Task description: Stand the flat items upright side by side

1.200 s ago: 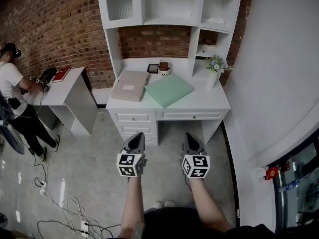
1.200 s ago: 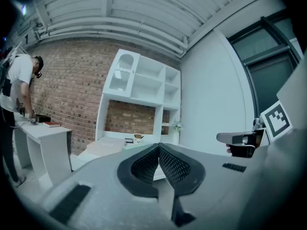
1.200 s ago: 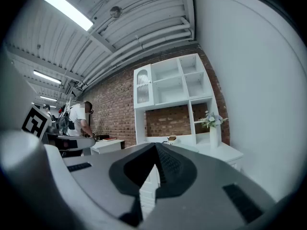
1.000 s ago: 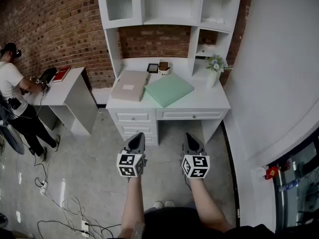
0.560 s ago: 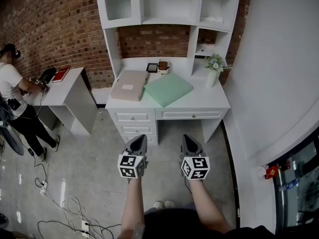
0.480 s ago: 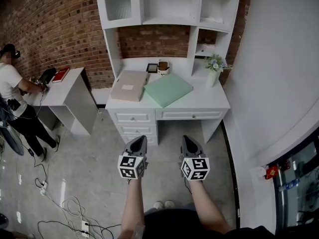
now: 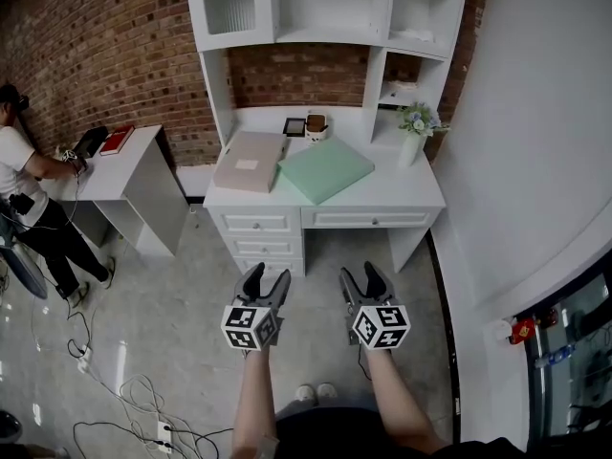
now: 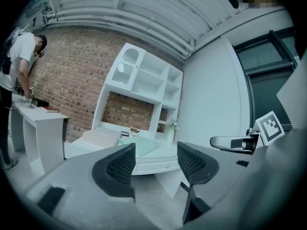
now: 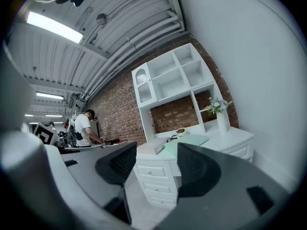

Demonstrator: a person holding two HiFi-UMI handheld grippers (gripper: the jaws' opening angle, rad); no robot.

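**Brick backdrop, both tongs empty, approach not yet made**

Brick wall (image 7: 105, 55) fills the far side of my head view, with a person (image 7: 29, 189) busy at the far left, well apart from my work. On the white table (image 7: 382, 195) the beige flat item (image 7: 251, 162) lies flat, and just beside it on the right the mint-green flat item (image 7: 325, 169) also lies flat, its near edge seeming to overlap the beige one. A vase (image 7: 413, 137) stands further right.

My left tongs (image 7: 267, 277) have just been opening; they stand well apart with nothing between them. My right tongs (image 7: 362, 275) have done likewise and are equally empty.

I judge this the very start: neither item is upright. Next I must close the distance to the table, then get under an edge of one item to tip it up.
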